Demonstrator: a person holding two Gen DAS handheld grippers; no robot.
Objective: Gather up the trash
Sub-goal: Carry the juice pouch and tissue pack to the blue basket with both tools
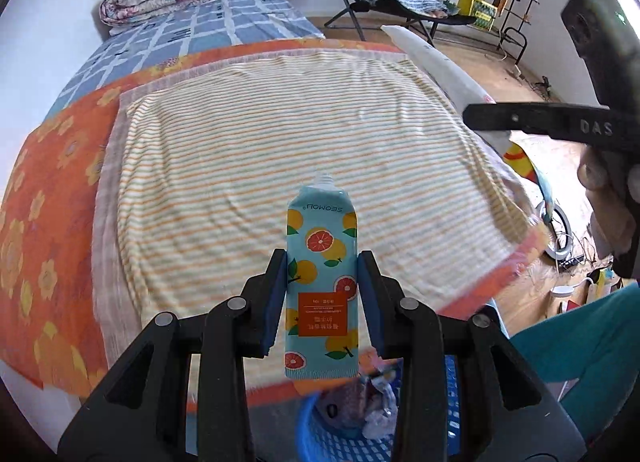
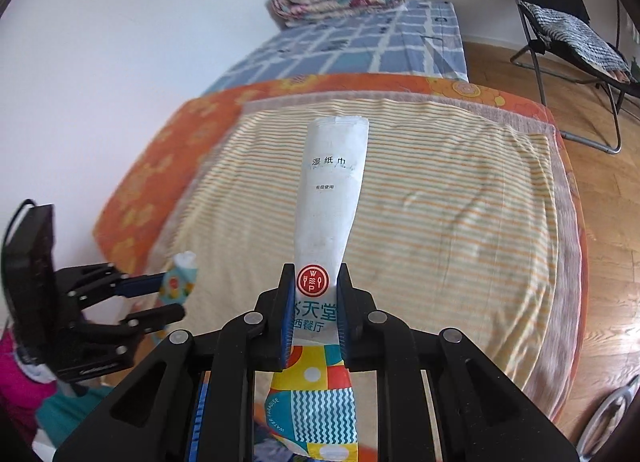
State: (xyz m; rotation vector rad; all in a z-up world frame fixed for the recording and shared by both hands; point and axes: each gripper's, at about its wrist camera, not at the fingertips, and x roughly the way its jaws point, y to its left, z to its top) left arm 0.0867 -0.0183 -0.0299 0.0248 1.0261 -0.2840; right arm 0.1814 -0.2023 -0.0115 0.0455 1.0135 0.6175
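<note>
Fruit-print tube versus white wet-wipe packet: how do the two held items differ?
The fruit-print tube is light blue with orange citrus; the wet-wipe packet is mostly white with a colourful end. The tube is stubby with a threaded neck; the packet is long, flat, sealed. Both are clamped: left hand-held gripper, right hand-held gripper.

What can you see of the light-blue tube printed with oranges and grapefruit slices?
The light-blue tube printed with oranges and grapefruit slices looks like soft plastic, with an orange label panel. Its cap is off, baring a white threaded neck. The left gripper clamps its sides above a blue plastic basket, with the striped towel behind.
</note>
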